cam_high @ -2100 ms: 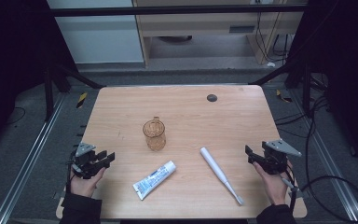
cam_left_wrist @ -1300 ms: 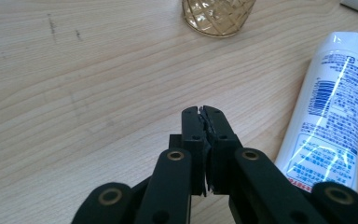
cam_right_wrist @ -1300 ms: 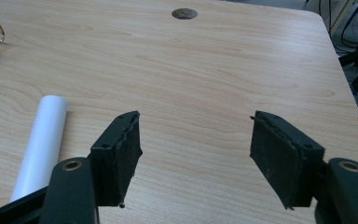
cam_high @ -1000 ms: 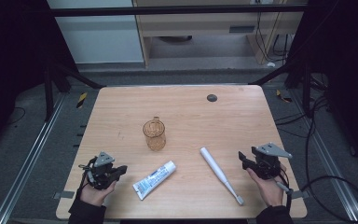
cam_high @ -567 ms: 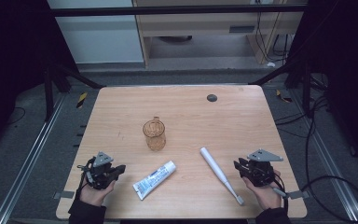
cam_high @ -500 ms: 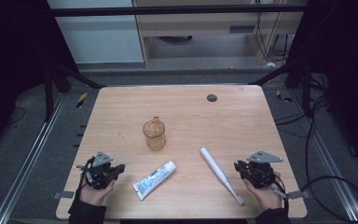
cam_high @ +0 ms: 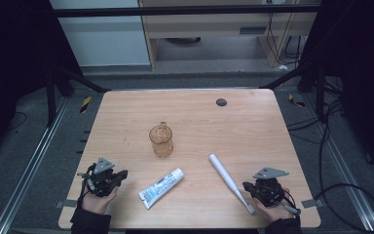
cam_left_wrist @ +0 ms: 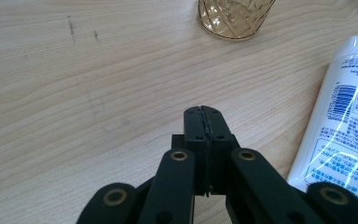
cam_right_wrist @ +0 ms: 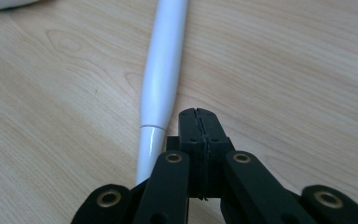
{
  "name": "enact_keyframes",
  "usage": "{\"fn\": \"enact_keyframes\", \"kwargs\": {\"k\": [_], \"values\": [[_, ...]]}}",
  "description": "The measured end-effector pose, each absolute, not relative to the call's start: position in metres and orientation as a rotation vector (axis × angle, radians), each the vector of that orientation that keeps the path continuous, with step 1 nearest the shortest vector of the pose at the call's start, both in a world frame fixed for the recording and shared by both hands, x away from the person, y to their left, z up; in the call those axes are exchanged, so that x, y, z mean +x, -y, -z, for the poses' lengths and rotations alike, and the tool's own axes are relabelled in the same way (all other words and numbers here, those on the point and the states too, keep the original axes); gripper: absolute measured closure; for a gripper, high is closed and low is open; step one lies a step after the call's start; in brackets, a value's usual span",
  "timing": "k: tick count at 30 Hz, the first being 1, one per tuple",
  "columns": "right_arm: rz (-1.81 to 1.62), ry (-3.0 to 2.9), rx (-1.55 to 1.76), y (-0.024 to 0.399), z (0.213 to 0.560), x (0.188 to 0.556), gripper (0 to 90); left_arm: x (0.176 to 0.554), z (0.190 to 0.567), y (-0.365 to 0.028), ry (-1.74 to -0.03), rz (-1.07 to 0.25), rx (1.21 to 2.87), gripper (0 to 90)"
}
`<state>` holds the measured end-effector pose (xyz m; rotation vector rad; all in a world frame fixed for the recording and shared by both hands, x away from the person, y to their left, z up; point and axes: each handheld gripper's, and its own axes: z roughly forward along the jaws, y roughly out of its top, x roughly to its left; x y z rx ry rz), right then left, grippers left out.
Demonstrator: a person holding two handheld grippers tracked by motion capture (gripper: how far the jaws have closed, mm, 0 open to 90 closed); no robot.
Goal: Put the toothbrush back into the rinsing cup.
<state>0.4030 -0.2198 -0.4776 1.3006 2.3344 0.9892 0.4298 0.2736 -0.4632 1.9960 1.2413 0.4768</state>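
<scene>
Lying on the wooden table point(cam_high: 272, 122) just left of the right gripper point(cam_high: 249, 187), the white toothbrush point(cam_high: 226, 177) sits beside the claw, not between its jaws. In the right gripper view the jaws of the right gripper point(cam_right_wrist: 199, 113) are pressed together w/ nothing in them, having just been closing, and the toothbrush point(cam_right_wrist: 161, 79) runs up the frame immediately left of the tips — whether it touches the jaw side can't be told. From the high view the toothbrush's long axis runs diagonally: thick handle end points up-left toward the table's middle, thin end points down-right toward the near edge, ending just beside the right gripper. It lies flat on the wood. Left gripper point(cam_high: 119, 176) rests at the near-left of the table in the person's left hand point(cam_high: 97, 199); in the left gripper view its jaws point(cam_left_wrist: 204, 113) are also fully together, holding nothing. A white toothpaste tube point(cam_high: 161, 187) lies flat betw. the two grippers, near the left one, angled w/ one end up-right and the other down-left — in the left gripper view the tube point(cam_left_wrist: 342, 126) is off to the right of the jaws, apart from them. An amber glass cup point(cam_high: 161, 140) stands upright farther back near the table's middle, well apart from both grippers.
</scene>
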Motion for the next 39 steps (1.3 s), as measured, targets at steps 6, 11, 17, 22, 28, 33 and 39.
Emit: {"fn": "enact_keyframes", "kwargs": {"k": [6, 11, 17, 22, 28, 33, 39], "values": [[-0.977, -2.392, 1.277, 0.210, 0.482, 0.404, 90.0, 0.431, 0.464, -0.275, -1.246, -0.480, 1.995, 89.3], [-0.984, -2.419, 1.259, 0.206, 0.483, 0.404, 90.0, 0.432, 0.464, -0.275, -1.248, -0.483, 1.994, 89.3], [-1.008, -2.442, 1.244, 0.201, 0.483, 0.403, 90.0, 0.432, 0.464, -0.276, -1.250, -0.483, 1.993, 89.3], [-1.028, -2.454, 1.232, 0.195, 0.484, 0.403, 90.0, 0.432, 0.464, -0.277, -1.250, -0.487, 1.994, 89.3], [-1.051, -2.470, 1.224, 0.188, 0.485, 0.403, 90.0, 0.433, 0.464, -0.277, -1.256, -0.493, 1.987, 89.3], [-1.070, -2.492, 1.203, 0.180, 0.488, 0.404, 89.9, 0.433, 0.464, -0.279, -1.262, -0.498, 1.981, 89.4], [-1.086, -2.514, 1.183, 0.172, 0.490, 0.404, 90.0, 0.434, 0.464, -0.280, -1.275, -0.513, 1.972, 89.4]]}}
